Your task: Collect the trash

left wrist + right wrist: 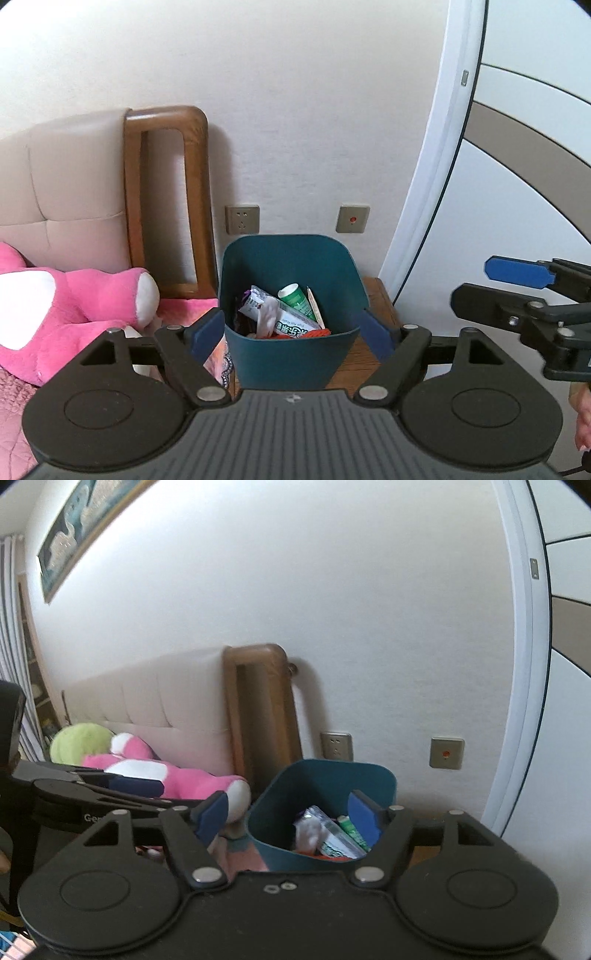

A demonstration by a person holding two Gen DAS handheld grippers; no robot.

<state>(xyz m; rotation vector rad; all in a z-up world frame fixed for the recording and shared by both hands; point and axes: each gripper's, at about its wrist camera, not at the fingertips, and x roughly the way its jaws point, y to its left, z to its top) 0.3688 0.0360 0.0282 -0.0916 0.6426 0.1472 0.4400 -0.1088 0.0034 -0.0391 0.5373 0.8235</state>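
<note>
A teal bin (288, 354) stands on a wooden nightstand (376, 295) against the wall. Inside it lie a white printed wrapper (291, 321), a green-and-white tube (297, 297) and a thin wooden stick (316, 308). My left gripper (291, 334) hovers in front of the bin, open, its blue pads (207, 332) framing the bin with nothing between them. My right gripper (288, 816) is also open and empty, off to the bin's right; the bin (314, 779) and the wrapper (332, 838) show past its fingers. Each gripper appears in the other's view: the right (471, 284), the left (162, 794).
A pink plush toy (74, 306) lies on the bed at the left, with a green one (81, 744) behind it. A padded headboard (74, 184) with a wooden frame (166, 192) stands beside the bin. Two wall sockets (242, 219) are behind it, and a white wardrobe door (498, 184) at the right.
</note>
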